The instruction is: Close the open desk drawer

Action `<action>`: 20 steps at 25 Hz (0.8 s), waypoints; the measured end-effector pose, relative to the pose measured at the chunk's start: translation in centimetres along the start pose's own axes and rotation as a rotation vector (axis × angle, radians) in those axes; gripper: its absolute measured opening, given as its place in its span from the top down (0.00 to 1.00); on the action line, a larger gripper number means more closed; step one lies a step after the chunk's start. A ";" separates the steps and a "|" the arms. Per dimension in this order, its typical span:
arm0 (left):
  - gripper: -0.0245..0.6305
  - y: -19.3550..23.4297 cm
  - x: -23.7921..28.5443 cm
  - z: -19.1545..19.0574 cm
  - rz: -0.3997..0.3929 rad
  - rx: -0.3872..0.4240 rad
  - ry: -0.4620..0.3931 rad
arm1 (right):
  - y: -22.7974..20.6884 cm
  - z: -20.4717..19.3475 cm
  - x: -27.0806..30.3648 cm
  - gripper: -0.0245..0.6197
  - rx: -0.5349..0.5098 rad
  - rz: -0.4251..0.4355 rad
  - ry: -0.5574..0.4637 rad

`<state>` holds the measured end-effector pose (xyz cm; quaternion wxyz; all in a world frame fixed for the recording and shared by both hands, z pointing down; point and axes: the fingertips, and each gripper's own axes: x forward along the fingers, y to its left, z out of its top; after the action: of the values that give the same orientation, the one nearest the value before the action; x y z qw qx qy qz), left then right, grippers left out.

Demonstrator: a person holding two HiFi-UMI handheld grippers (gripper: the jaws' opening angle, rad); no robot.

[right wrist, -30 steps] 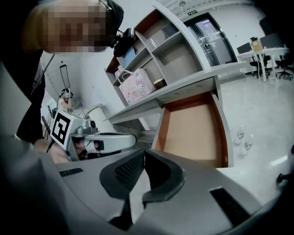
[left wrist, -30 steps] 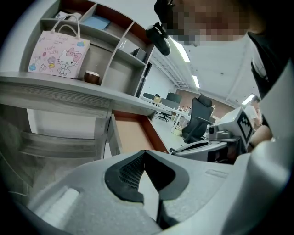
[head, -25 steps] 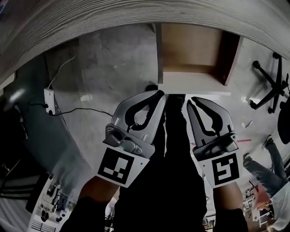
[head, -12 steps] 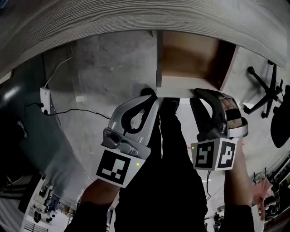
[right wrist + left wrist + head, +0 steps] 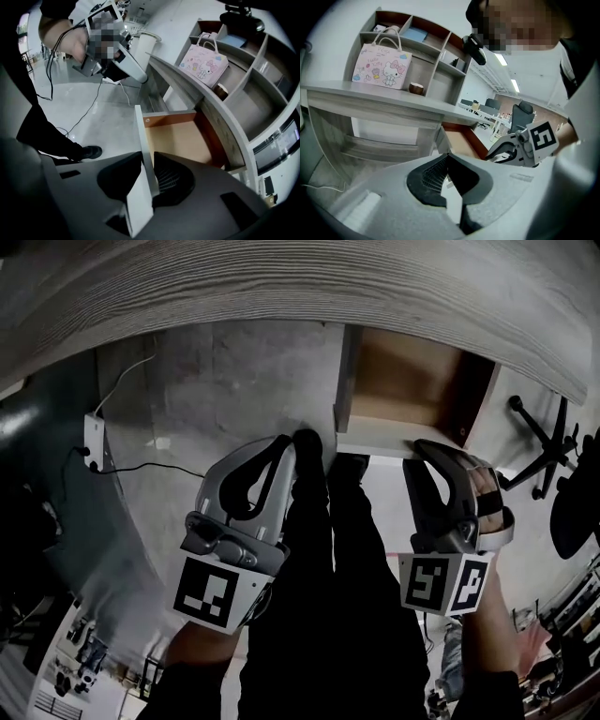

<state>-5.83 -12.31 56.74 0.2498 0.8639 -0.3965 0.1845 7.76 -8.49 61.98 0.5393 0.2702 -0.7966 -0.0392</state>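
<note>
Desk drawer (image 5: 403, 371) stands pulled out from under grey wood-grain desk top (image 5: 281, 287). Right gripper (image 5: 148, 159) astride white drawer front (image 5: 140, 126), jaws just been closing, tips pinching panel's top edge from both sides. Left gripper (image 5: 448, 156) off to left, clear of drawer, jaws pressed together, nothing between
</note>
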 end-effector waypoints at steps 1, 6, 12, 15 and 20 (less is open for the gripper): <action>0.95 0.2 -0.2 0.3 0.006 0.006 -0.004 | -0.4 0.5 -0.3 0.82 0.004 -0.002 -0.009; 0.95 -0.6 -0.3 1.5 -0.012 0.015 -0.018 | -1.6 1.7 -1.3 0.81 0.014 0.006 -0.020; 0.95 -2.9 0.3 1.5 -0.092 0.024 0.009 | -3.4 2.6 -1.8 0.80 0.041 -0.038 -0.030; 0.95 -3.6 0.7 1.4 -0.112 0.029 0.019 | -4.5 2.5 -1.8 0.80 0.064 -0.067 -0.033; 0.95 -3.7 1.4 1.4 -0.123 0.036 0.030 | -7.0 2.1 -1.2 0.79 0.097 -0.134 -0.035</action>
<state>-1.93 -11.90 55.28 0.2510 0.8880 -0.3356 0.1890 8.95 -14.34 57.67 0.5076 0.3480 -0.7871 -0.0414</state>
